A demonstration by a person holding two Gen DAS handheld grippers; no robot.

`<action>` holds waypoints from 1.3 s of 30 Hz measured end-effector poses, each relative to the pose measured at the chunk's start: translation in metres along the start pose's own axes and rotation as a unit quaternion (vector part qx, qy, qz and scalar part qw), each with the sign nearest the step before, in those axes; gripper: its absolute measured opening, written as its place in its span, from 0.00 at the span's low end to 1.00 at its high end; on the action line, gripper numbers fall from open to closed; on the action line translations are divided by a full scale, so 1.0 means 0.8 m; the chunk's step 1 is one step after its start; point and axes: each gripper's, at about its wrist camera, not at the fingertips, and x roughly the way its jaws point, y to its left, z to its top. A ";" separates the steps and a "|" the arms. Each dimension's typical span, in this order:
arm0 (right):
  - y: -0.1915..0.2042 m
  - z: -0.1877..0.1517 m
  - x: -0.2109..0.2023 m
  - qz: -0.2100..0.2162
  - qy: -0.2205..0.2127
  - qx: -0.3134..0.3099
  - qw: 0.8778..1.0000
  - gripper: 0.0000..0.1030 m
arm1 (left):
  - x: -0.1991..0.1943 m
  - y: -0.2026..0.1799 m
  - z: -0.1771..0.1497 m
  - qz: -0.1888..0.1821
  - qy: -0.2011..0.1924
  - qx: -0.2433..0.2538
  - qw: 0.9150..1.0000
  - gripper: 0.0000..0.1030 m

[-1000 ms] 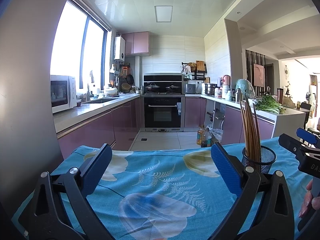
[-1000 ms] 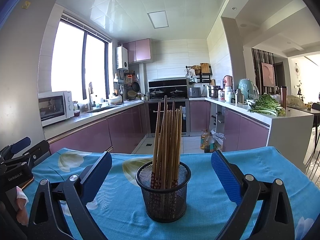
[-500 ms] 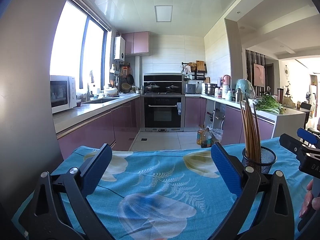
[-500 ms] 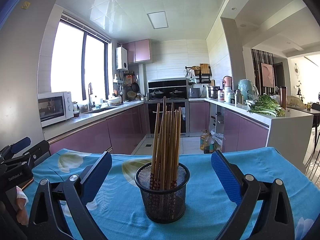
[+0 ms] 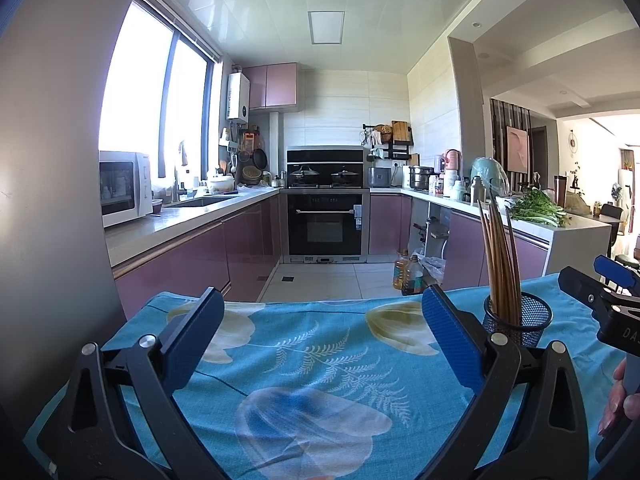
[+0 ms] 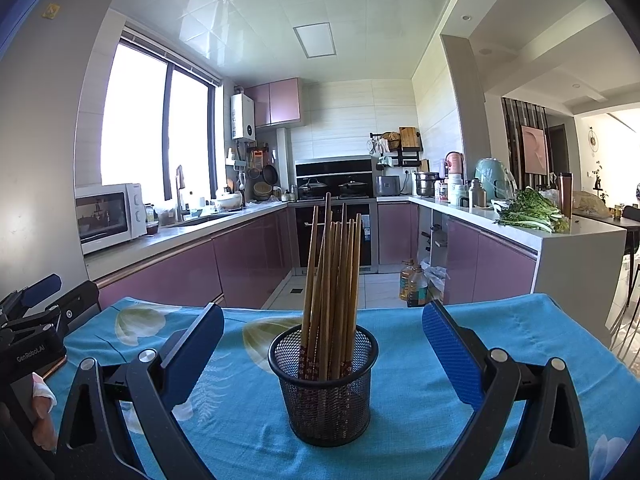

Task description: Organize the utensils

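A black mesh cup (image 6: 325, 384) is standing upright on the surface (image 6: 500, 328), which is wearing a blue cloth (image 5: 320, 360) printed with pale flowers. A bundle of brown chopsticks (image 6: 332, 280) is sitting in the cup, tips up and fanning slightly, their patterned lower ends showing through the mesh.

The right gripper (image 6: 323, 348) is hovering over the cloth with its jaws spread wide, gripping nothing. In the right wrist view the cup is sitting between the two blue pads (image 6: 452, 356), clear of both, a little further out than the fingertips.

The left gripper (image 5: 320, 332) is also hanging wide open and empty, pointing at bare cloth. In the left wrist view the cup (image 5: 518, 316) is standing just beyond the right-hand pad (image 5: 448, 340), and the right gripper's black body with a blue tip (image 5: 612, 292) is showing at the right edge, with fingers (image 5: 620, 396) of a hand gripping it below. The right wrist view is showing the left gripper's body (image 6: 36, 332) at its left edge, with part of a hand (image 6: 42, 416) beneath.

Beyond the surface, a kitchen is stretching back: a microwave (image 6: 110, 216) on the left, an oven (image 5: 325, 224) at the far end, and leafy greens (image 6: 528, 212) lying on the counter at right.
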 end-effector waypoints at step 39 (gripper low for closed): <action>-0.002 -0.003 0.001 -0.003 -0.003 0.003 1.000 0.93 | 0.000 -0.002 0.000 -0.001 0.002 0.001 1.000 0.95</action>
